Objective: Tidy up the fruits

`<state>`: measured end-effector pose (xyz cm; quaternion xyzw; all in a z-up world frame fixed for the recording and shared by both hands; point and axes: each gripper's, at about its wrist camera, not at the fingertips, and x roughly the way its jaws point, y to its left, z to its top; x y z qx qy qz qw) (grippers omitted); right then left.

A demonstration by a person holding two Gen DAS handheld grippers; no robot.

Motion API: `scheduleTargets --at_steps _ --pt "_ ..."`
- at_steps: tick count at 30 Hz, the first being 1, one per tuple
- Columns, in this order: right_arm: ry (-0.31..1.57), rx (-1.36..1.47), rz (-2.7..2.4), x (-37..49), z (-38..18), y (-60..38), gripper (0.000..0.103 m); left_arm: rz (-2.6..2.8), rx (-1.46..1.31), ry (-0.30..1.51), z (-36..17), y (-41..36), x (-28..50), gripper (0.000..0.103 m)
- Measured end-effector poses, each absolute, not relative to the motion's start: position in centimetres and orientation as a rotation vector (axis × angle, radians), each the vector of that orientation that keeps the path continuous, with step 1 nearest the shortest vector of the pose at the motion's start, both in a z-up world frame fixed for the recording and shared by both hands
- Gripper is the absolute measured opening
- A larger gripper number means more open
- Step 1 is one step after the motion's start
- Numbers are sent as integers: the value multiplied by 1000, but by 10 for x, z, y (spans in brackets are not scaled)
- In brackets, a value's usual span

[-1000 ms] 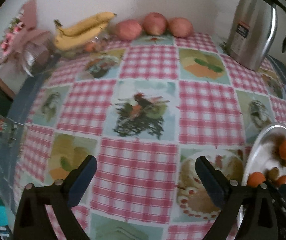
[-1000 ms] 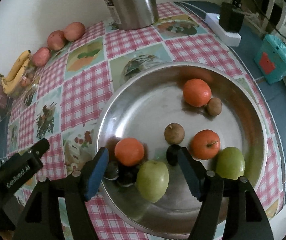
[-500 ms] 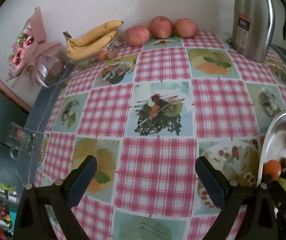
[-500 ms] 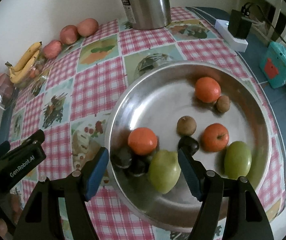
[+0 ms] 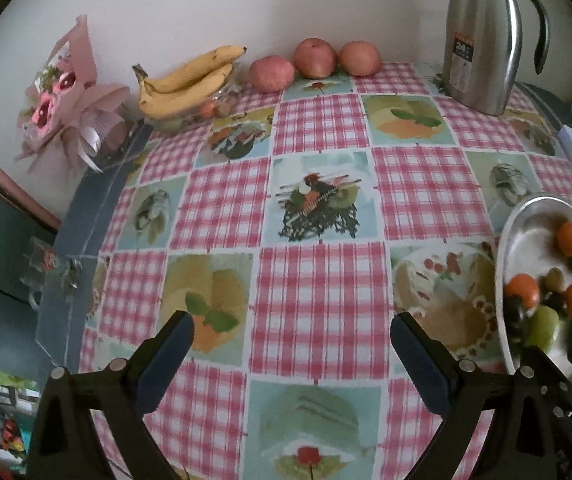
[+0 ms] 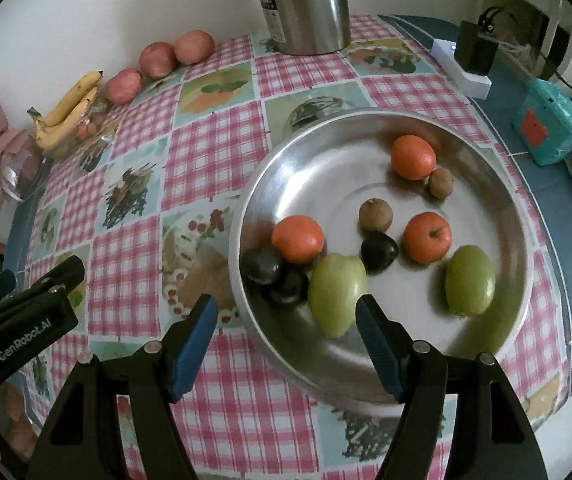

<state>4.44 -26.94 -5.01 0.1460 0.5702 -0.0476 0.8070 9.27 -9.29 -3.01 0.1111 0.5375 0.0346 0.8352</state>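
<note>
A round steel tray on the checked tablecloth holds three oranges, two green fruits, two brown kiwis and three dark plums. My right gripper hovers open above the tray's near rim, with nothing between its fingers. Open and empty too, my left gripper hangs over bare tablecloth left of the tray. Against the far wall lie a bunch of bananas and three red apples.
A steel jug stands at the back right. A pink bouquet leans at the back left, near the table's left edge. Right of the tray are a white power strip and a teal box.
Both grippers have lifted and drawn back from the table, so more of the tablecloth and tray shows. The fruit has not moved and both jaws stay as wide as before.
</note>
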Motion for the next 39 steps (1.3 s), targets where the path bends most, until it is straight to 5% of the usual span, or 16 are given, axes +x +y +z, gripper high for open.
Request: scheduleTargets --at_steps 39 --pt "1154 226 -94 -14 -7 -246 73 49 95 1028 0 -45 6 100"
